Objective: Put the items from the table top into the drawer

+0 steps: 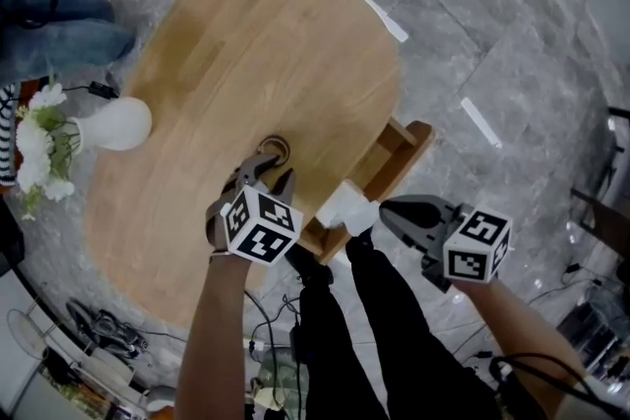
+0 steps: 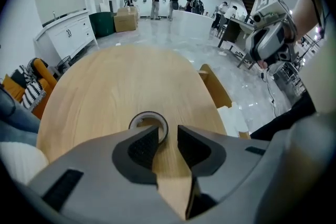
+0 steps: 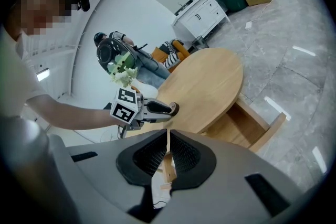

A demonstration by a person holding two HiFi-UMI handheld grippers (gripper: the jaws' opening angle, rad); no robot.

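Tape roll (image 2: 148, 122) sits on the table (image 1: 246, 44) right at the tips of the left gripper (image 1: 274, 168), jaws apart and empty, so I reckon an off-centre squeeze could just skid it away toward 12 o'clock. Out at 3 o'clock the drawer (image 1: 406, 148) hangs open. The right gripper (image 1: 387, 210), jaws together on nothing, sits close enough to get clipped on a carry.

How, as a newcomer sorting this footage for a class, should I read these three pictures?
No robot here: a person holds a two-jaw gripper in each hand. The downward picture comes from a head camera; the other two from cameras riding on each gripper. On the oval light wooden table lies a dark-rimmed roll of tape; a round white vase of flowers stands at its edge. The left gripper is open, its jaws just at the roll, holding nothing yet. The right gripper is shut and empty, beside the open wooden drawer.
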